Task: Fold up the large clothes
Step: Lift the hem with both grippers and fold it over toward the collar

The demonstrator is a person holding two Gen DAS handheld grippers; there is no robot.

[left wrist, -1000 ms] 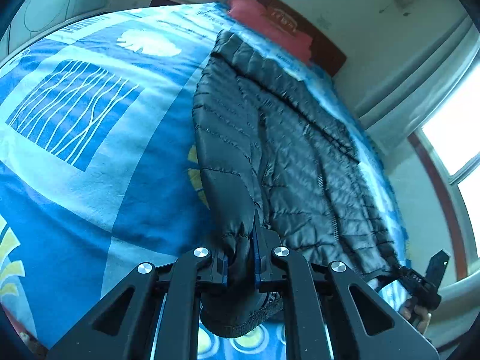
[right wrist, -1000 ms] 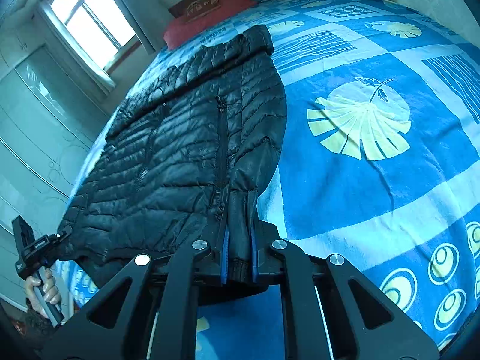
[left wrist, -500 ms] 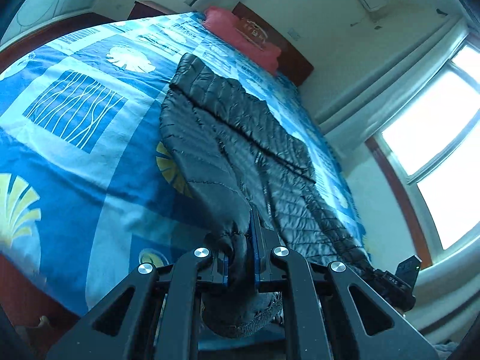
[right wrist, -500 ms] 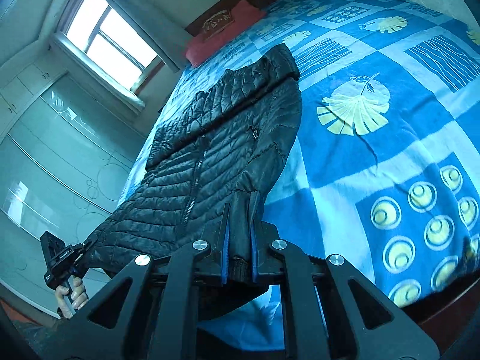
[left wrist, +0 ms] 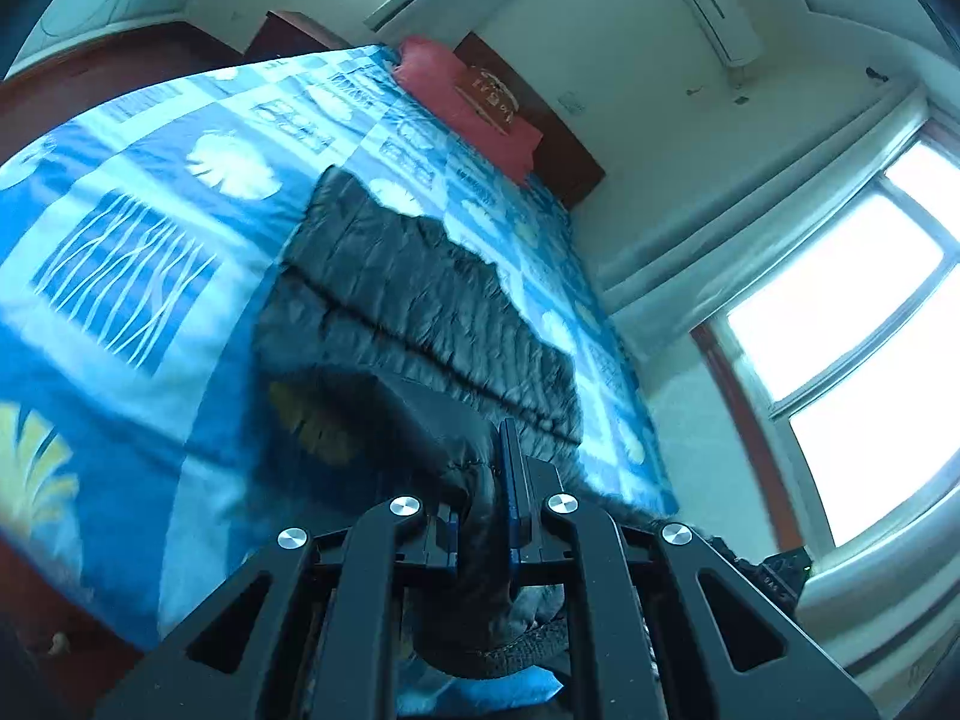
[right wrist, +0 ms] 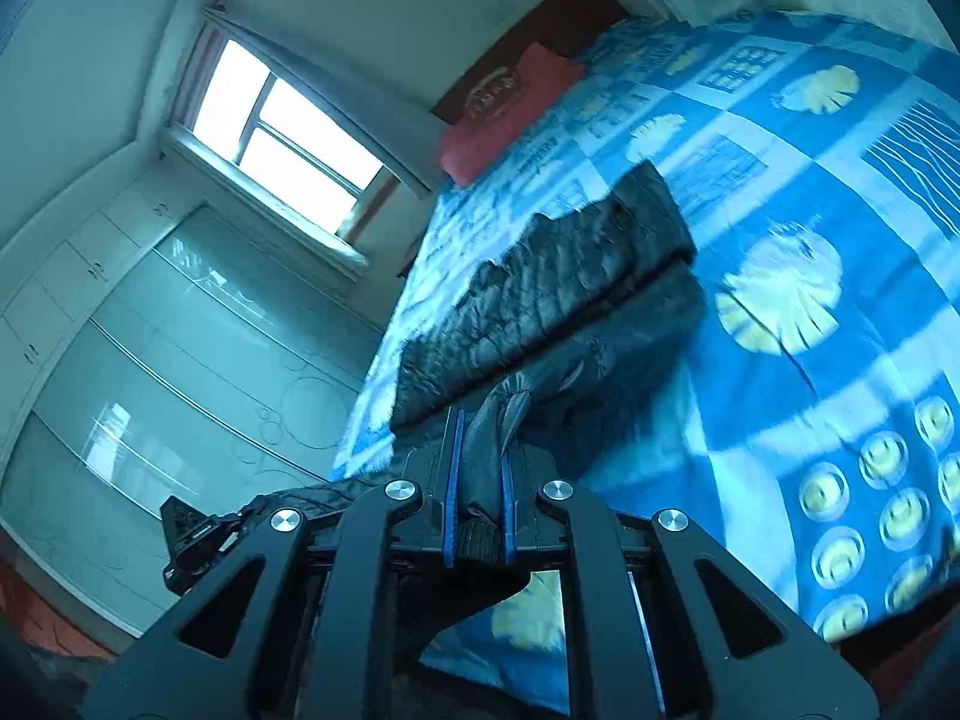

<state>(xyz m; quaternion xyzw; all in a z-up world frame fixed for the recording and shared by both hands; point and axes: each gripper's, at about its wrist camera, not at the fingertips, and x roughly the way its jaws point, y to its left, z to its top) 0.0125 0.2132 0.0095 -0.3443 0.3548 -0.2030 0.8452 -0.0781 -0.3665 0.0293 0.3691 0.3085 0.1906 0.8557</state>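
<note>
Both the left gripper (left wrist: 486,516) and the right gripper (right wrist: 480,504) are pinching the near end of the black puffer jacket (left wrist: 414,300) and have been lifting it off the blue bedspread (left wrist: 150,252), so the lengthwise fold toward the red pillow (left wrist: 462,102) is beginning.

A bed (left wrist: 180,324) fills most of both views, spread with a blue cover (right wrist: 840,228) printed in squares — pale leaves, white line patterns, rows of yellow rings. A red pillow (left wrist: 462,102) lies at the far end against a dark wooden headboard (left wrist: 564,162). A bright window (left wrist: 852,324) stands beside the bed, an air conditioner (left wrist: 714,6) is mounted high on the wall, and a glossy wardrobe (right wrist: 156,354) with sliding doors stands below the window — its panels carry circle patterns.
</note>
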